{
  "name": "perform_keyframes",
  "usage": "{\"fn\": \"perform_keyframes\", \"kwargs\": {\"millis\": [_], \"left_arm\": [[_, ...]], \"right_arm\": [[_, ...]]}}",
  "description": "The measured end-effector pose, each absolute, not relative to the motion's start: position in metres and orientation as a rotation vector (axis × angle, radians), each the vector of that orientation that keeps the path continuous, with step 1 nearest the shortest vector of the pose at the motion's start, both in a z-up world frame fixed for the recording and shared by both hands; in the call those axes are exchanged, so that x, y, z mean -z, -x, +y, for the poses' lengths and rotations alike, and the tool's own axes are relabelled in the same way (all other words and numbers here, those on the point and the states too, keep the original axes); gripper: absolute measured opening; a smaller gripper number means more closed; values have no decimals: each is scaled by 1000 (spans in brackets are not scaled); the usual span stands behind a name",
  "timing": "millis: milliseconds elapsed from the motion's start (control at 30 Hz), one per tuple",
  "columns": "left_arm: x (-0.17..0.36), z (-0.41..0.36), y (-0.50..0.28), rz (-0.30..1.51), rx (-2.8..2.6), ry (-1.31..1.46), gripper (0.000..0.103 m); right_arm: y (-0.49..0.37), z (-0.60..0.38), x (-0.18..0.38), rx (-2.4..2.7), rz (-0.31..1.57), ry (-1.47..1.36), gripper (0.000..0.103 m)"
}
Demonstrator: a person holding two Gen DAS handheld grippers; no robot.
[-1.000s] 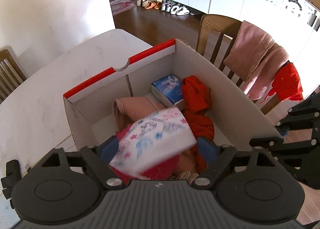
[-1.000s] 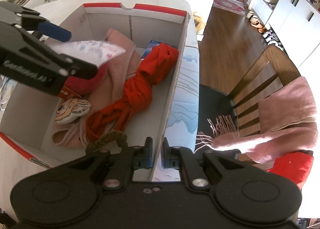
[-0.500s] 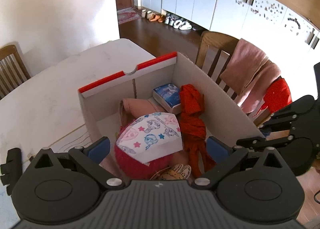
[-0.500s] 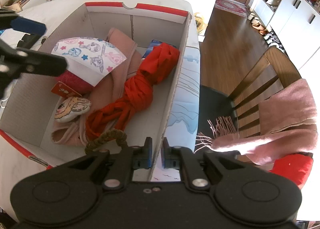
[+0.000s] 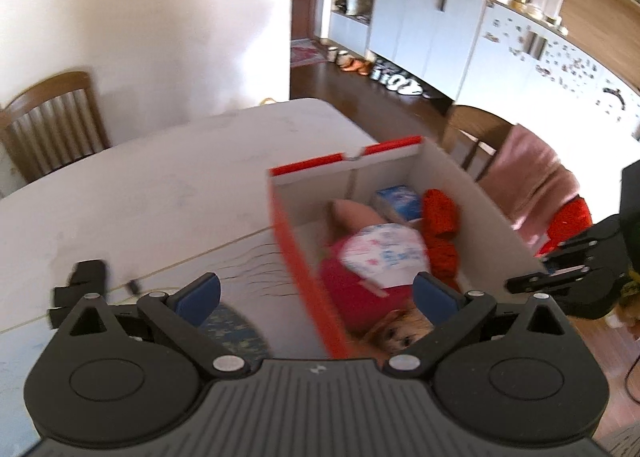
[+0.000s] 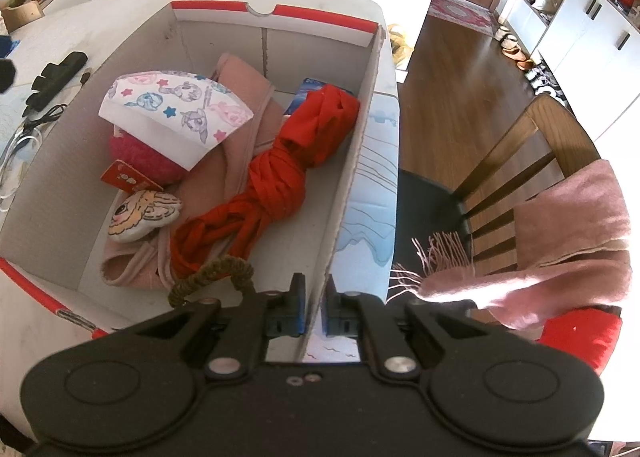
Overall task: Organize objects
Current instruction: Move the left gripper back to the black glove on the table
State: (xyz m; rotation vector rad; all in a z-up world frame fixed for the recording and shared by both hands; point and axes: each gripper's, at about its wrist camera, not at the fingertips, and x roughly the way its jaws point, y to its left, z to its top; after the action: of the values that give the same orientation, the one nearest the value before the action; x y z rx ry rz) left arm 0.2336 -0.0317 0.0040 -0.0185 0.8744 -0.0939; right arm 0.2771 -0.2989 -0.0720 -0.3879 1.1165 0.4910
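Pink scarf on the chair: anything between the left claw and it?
Yes. The open left claw straddles the box's near wall, and the box, gripped at its far wall by the right claw, lies between it and the pink scarf on the chair.

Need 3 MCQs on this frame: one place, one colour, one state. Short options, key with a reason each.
1. Where does the cartoon-print pack lie?
A. on the table beside the box
B. in the box, on the pink plush item
C. on the chair seat

2. What colour is the twisted cloth in the box?
A. red
B. blue
C. green

3. What is the right tool doing?
A. hanging open above the box
B. shut on the twisted cloth
C. shut on the box wall

Key:
1 B: the pack rests atop the plush, inside the walls.
2 A: the knotted cloth is plainly red.
3 C: its fingers sit either side of the cardboard wall, closed on it.

The left tool is open and holds nothing.
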Motion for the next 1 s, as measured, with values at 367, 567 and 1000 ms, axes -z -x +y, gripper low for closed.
{"fn": "perform_keyframes", "kwargs": {"millis": [367, 567, 1000], "left_arm": [[4, 57, -230, 876, -34, 10, 103], [14, 101, -241, 880, -84, 3, 103], [79, 196, -281, 990, -218, 77, 103]], "right_arm": [[-280, -297, 73, -443, 1142, 366, 5], [-282, -294, 73, -418, 1157, 361, 5], [-285, -292, 73, -376, 1184, 341, 5]]}}
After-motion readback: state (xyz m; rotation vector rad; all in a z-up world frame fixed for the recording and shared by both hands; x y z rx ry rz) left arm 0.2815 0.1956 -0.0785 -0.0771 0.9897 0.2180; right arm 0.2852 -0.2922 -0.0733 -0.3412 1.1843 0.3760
